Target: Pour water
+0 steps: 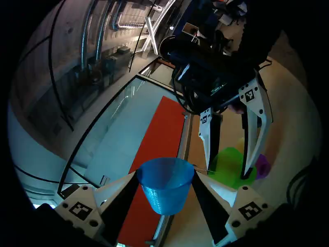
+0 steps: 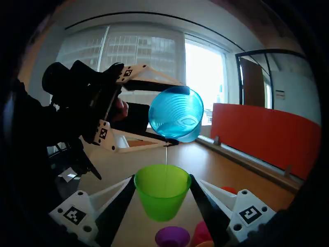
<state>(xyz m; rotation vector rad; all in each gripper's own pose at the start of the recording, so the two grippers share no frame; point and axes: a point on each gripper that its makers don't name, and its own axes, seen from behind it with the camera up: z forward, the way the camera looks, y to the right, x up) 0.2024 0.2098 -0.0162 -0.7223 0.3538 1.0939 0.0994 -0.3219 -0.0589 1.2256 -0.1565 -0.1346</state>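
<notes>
My left gripper (image 1: 165, 193) is shut on a clear blue cup (image 1: 165, 189). The right gripper view shows that blue cup (image 2: 176, 112) tipped on its side above a green cup (image 2: 162, 196), with a thin stream of water (image 2: 166, 155) falling into the green cup. My right gripper (image 2: 162, 197) is shut on the green cup and holds it upright. The left gripper view shows the right gripper (image 1: 230, 164) from above, around the green cup (image 1: 229, 166), over the wooden table (image 1: 283, 136).
A purple cup (image 2: 172, 236) stands on the table (image 2: 123, 164) just below the green one, with orange and pink cups (image 2: 201, 232) beside it. An orange-red partition panel (image 2: 267, 131) runs along the table's far edge. Large windows (image 2: 205, 70) lie behind.
</notes>
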